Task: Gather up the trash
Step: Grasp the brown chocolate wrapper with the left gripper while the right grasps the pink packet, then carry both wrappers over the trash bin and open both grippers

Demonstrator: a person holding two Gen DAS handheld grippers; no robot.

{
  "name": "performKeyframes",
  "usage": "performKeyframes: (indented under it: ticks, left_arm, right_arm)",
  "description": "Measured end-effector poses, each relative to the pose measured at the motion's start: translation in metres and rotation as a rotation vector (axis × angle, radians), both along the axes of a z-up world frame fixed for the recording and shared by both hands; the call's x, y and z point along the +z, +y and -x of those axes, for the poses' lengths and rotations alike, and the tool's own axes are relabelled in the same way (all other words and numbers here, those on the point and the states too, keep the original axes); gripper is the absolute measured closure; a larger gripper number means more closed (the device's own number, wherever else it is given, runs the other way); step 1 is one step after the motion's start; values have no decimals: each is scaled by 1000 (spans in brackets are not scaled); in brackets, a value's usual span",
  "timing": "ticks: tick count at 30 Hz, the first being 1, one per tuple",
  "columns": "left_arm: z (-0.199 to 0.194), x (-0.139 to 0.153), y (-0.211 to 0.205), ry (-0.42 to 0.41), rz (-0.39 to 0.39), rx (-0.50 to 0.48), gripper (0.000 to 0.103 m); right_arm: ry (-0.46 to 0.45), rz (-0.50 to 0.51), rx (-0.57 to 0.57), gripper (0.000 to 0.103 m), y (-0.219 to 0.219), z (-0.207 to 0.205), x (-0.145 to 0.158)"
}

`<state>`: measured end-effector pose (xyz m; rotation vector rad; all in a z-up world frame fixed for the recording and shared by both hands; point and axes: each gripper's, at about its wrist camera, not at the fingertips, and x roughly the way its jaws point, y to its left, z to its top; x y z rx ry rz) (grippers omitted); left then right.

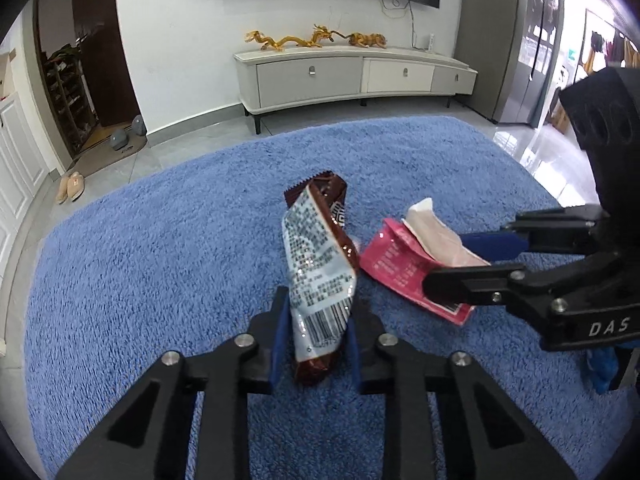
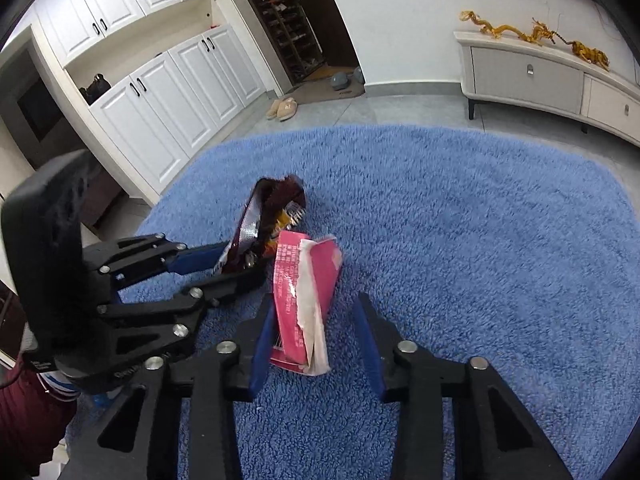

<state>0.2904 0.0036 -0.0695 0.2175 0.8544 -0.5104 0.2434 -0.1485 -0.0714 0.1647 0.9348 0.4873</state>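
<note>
Room: blue shag rug on grey floor tiles, with a pale TV cabinet against the white wall beyond it.
Brown wrapper: my brown snack wrapper stands up off the rug, its silver printed back and barcode facing my left camera, its lower part between the blue pads of my left tool.
Left tool: pinching the brown wrapper near its barcode end; both pads look pressed against the foil.
Pink wrapper: my pink snack wrapper, torn open with a whitish inner flap, sits just beside the brown one, to its right, lying between the fingers of my right tool.
Right tool: spread. The left pad looks to be touching the pink wrapper; the right pad stands apart from it with rug showing between.
Wrappers together: near each other; I cannot tell whether they touch.
Farther out: gold dragon figurines on the cabinet, beige slippers on the tiles, white cupboards along the wall.
</note>
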Motion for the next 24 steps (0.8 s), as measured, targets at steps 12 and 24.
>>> performKeyframes:
  ticks: [12,24]
  left_arm:
    - [55,16,15,-8,81,44,82]
    - [181,40,8,-94,-4,51,82]
  right_arm:
    - [-20,-31,-20,93,-10,43,10]
    - [-17,-69,-143,93,-53,144,32]
